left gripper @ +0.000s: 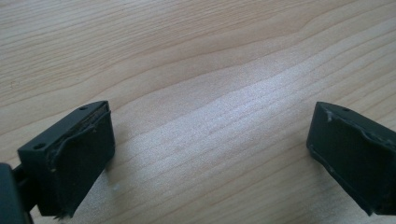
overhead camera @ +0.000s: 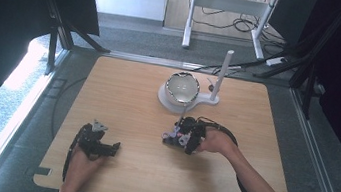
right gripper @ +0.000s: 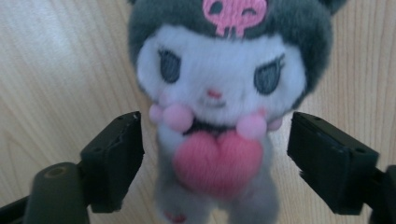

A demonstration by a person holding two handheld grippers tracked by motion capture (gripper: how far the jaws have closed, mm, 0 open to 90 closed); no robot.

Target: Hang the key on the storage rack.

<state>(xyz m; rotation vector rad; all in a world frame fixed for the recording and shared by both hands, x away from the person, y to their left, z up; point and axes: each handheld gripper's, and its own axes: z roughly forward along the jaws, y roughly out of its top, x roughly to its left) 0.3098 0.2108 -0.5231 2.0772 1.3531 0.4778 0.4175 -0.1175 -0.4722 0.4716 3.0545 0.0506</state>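
High view overlooks the table; gripper views sit close, perhaps sharing its wood.

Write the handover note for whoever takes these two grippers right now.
Left gripper: open, jaws wide apart over bare table, holding nothing.
Right gripper: open, one jaw on each side of the plush toy, not closed on it; contact can't be judged.
The toy is grey and white with a pink heart on its front and lies on the wood.
A shiny bowl sits on a white stand with an upright post, farther back on the table.
Done: right gripper lined up around the toy.
Left: close, lift; probably to the bowl.
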